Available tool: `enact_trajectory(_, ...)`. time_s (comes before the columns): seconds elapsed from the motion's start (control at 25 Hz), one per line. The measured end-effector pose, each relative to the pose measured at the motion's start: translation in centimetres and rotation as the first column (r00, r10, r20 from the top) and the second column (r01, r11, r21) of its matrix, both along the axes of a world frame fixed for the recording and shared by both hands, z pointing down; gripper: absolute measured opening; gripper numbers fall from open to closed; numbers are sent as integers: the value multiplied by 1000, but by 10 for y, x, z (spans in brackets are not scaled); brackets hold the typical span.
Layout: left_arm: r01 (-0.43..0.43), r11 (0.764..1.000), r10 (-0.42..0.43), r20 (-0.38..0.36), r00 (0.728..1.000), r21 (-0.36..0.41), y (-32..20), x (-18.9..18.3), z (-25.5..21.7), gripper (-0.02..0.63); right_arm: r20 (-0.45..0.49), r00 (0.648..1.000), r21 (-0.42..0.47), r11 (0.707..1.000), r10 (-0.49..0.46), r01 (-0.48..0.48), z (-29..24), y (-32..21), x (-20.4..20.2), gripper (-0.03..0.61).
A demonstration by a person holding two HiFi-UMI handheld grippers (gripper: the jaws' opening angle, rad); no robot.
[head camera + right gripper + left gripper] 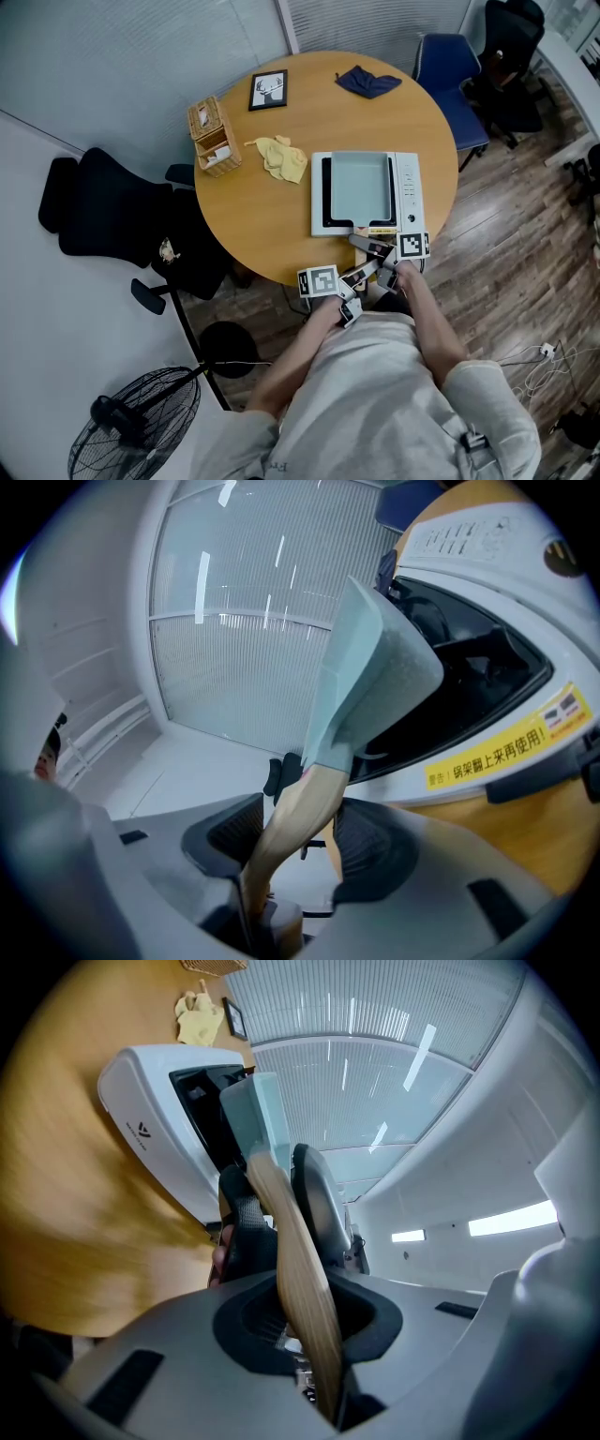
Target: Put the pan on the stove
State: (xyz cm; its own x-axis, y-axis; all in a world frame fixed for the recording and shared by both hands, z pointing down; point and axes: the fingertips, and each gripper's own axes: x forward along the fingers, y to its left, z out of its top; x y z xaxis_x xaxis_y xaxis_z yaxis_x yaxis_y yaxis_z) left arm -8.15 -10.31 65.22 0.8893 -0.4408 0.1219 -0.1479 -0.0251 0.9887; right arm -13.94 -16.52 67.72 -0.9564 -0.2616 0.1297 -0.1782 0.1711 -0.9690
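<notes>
A pale green square pan [359, 187] lies over the black top of the white stove [409, 192] on the round wooden table [281, 225]. Its wooden handle [362, 242] points toward me at the table's near edge. My left gripper [360, 274] is shut on the handle's end. My right gripper [377, 251] is shut on it closer to the pan. In the left gripper view the handle [292, 1251] runs between the jaws up to the pan [251, 1115] and the stove [150, 1110]. In the right gripper view the handle [298, 817] leads to the pan [375, 677] above the stove [487, 602].
On the table's far side are a wicker basket [214, 136], a yellow cloth [281, 157], a small picture frame [268, 90] and a dark blue cloth [367, 82]. A blue chair [455, 66] stands beyond it, a black chair [103, 220] at the left, a floor fan [136, 422] near me.
</notes>
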Motion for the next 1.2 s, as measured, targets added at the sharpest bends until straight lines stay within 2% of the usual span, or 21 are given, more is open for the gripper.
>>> enact_trajectory(0.16,3,1000,-3,-13,1000,-12,-1,2,1,76,25,999,54,998,-30,29,-7,-3,-2,235)
enact_trajectory(0.4,1,1000,-2,-26,1000,-22,-1,6,3,75,31,999,66,997,-45,43,-8,-3,-1,235)
enact_trajectory(0.56,1,1000,-2,-36,999,-26,-2,8,4,75,25,999,-2,1000,-28,28,0,0,3,235)
enact_trajectory(0.72,-4,1000,4,-43,999,1,-2,8,0,77,4,1000,6,1000,-24,24,-4,0,4,241)
enact_trajectory(1.0,-24,998,24,-1,1000,54,-1,7,-3,161,-6,1000,26,999,20,-20,-9,-6,15,258)
enact_trajectory(1.2,11,998,-12,25,1000,66,-5,-8,-2,187,-35,999,47,999,10,-9,-11,1,20,257)
